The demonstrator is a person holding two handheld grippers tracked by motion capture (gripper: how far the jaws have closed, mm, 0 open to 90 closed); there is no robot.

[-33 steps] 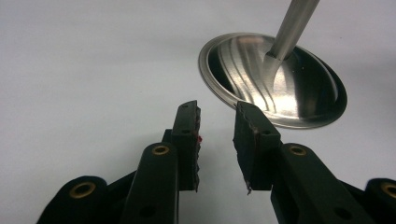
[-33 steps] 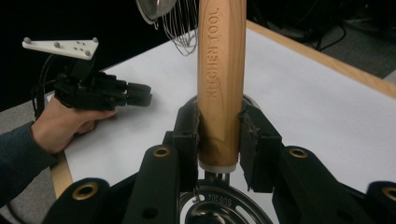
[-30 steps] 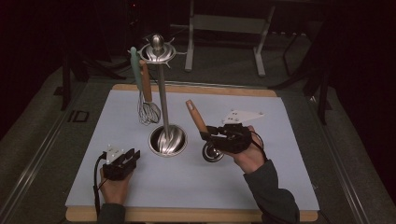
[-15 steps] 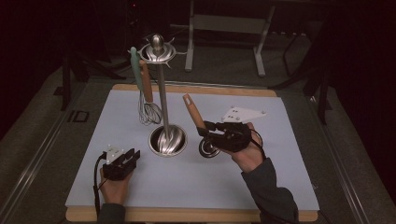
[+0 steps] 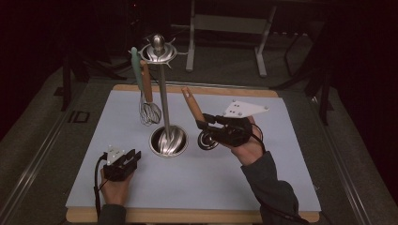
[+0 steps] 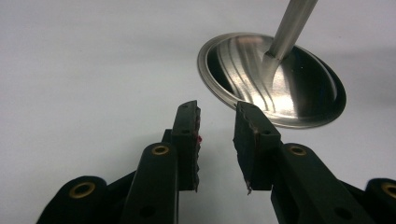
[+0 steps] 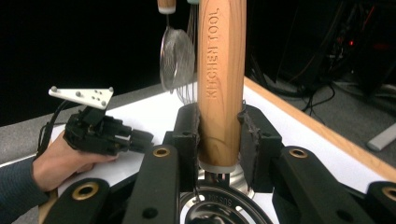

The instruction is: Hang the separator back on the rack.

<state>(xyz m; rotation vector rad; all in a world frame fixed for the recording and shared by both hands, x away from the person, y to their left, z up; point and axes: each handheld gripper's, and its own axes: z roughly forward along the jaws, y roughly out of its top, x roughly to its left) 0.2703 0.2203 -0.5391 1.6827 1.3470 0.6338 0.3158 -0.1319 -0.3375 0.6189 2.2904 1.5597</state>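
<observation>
Right hand-held gripper (image 5: pixel 202 125) grips wooden handle (image 5: pixel 191 104) beside stand (image 5: pixel 162 93).

Work surface: a pale blue-grey rectangular mat (image 5: pixel 225 187) on a light wooden board (image 5: pixel 187 216), its edge exposed at 6 and 12 o'clock. Surround: dark grey speckled carpet (image 5: pixel 42 154) with a metal floor rail (image 5: pixel 33 161) running diagonally at 8 o'clock. At 12 o'clock, a grey metal stand frame with two splayed legs (image 5: pixel 225 23). At 2 o'clock, black legs of dark equipment (image 5: pixel 324 93). Background unlit, nearly black; light falls from above onto the mat
</observation>
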